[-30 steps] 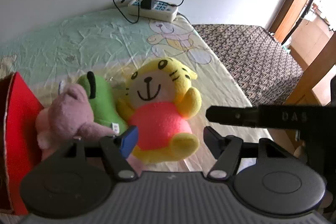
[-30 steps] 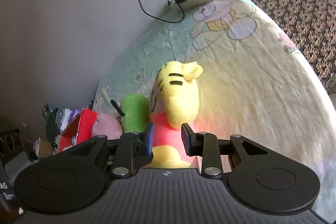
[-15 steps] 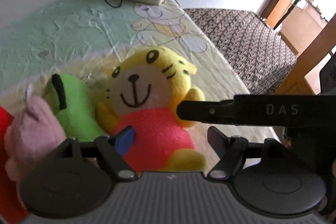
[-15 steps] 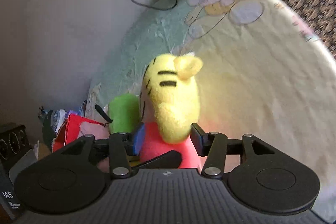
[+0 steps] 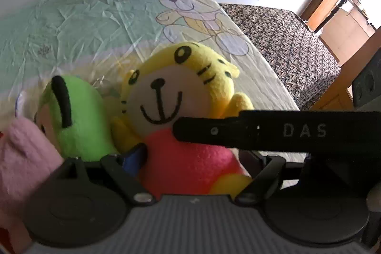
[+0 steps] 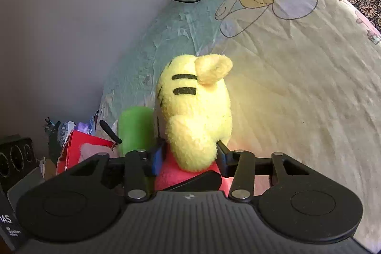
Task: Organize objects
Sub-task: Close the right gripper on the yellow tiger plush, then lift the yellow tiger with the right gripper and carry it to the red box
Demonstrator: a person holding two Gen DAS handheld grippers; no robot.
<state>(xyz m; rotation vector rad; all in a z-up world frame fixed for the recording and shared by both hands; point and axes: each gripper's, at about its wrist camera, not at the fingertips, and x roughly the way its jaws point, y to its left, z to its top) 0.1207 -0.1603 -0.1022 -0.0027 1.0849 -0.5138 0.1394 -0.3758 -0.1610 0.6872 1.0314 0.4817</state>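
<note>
Both tongs have closed in on the tiger plush [image 5: 181,111]; left tongs [image 5: 197,158] opening, right tongs [image 6: 190,156] closing.

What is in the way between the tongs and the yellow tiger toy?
Nothing visible. The yellow plush tiger in the red shirt already sits between both tongs: the left tongs are opening around its body, the right tongs closing around its arm.

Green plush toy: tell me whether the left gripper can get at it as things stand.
Probably not directly: the green plush toy sits outside the left gripper, whose opening fingers straddle the yellow tiger toy pressed against it.
</note>
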